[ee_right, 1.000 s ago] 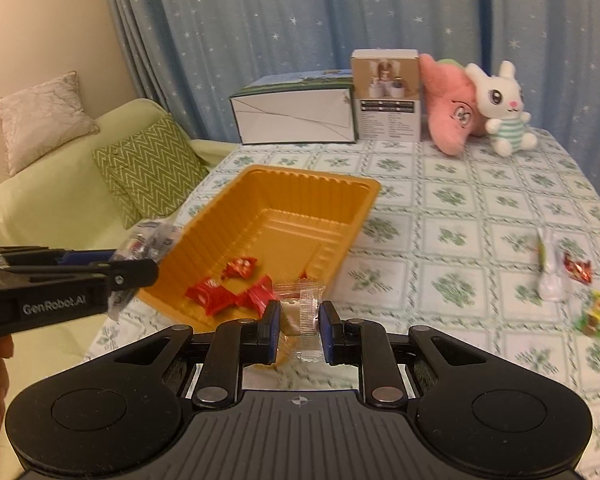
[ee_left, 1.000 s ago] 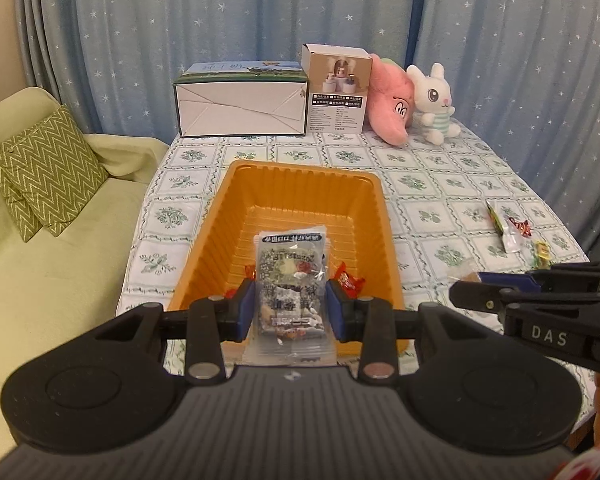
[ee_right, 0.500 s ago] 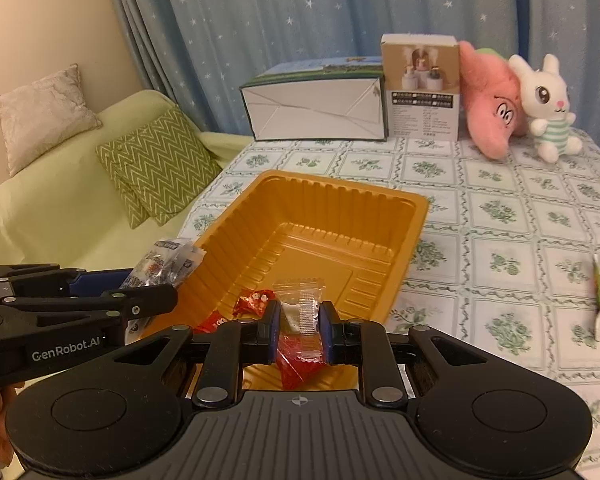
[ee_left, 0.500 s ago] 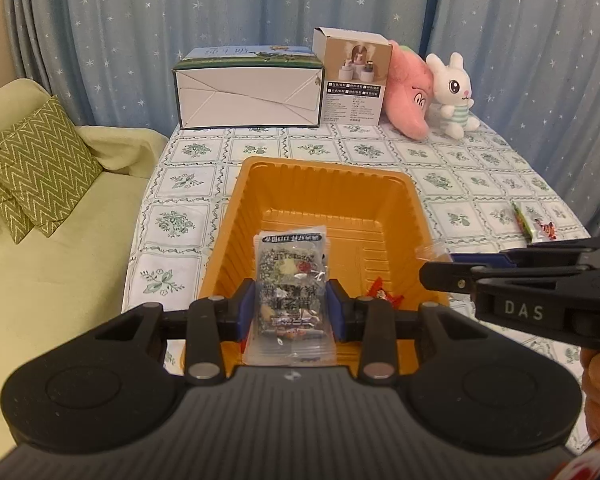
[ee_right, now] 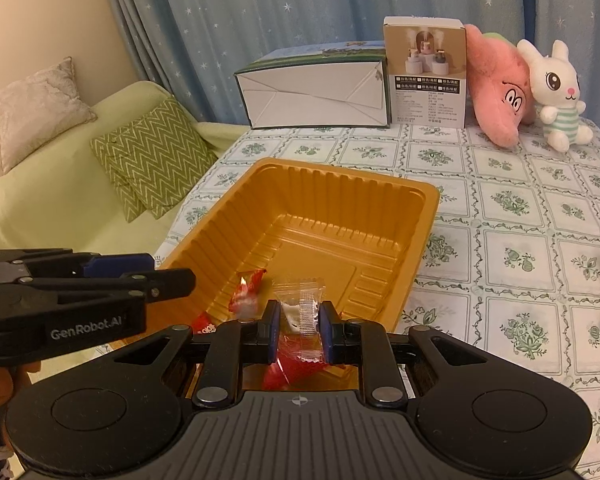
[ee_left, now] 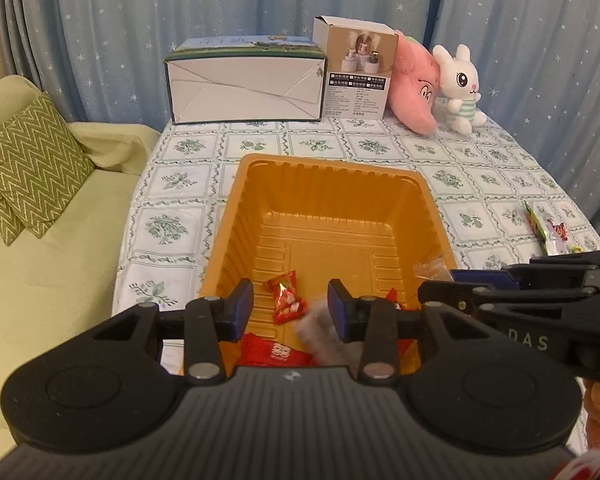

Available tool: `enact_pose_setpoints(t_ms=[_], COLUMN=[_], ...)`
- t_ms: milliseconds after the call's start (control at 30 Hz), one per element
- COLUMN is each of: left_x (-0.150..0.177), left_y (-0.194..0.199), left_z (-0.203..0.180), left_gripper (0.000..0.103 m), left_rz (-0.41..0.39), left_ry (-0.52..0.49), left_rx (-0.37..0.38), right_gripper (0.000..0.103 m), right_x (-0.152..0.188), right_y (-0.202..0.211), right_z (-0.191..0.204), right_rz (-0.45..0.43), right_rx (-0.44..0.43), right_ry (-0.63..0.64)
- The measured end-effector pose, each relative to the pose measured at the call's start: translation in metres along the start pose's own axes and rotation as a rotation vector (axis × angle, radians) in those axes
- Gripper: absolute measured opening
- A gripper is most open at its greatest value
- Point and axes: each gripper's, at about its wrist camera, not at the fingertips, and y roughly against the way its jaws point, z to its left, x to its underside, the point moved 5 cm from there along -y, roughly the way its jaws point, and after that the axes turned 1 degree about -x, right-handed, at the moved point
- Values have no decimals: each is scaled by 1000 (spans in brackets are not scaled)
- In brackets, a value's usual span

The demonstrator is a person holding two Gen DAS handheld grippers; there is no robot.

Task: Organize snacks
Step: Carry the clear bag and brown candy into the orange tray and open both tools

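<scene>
Clear-wrapped snack (ee_right: 303, 307), white inside, between right hand-held gripper (ee_right: 299, 330) pads

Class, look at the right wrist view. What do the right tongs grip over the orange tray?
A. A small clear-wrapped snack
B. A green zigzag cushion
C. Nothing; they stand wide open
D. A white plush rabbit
A. In the right wrist view the right tongs are pinched shut on a small clear-wrapped snack, held over the near end of the orange tray.
</scene>
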Motion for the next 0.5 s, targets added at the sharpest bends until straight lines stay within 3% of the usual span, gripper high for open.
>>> enact_pose_setpoints(t_ms=[500], left_x=[22], left_y=[32], left_z=[20], left_gripper=[49], left_rz=[-22], left_ry=[50], left_rx=[-50], right_gripper=[22], right_x=[-4], right_y=[-6], right_z=[9], right_rz=[-5], right_rx=[-65], right_ry=[-12])
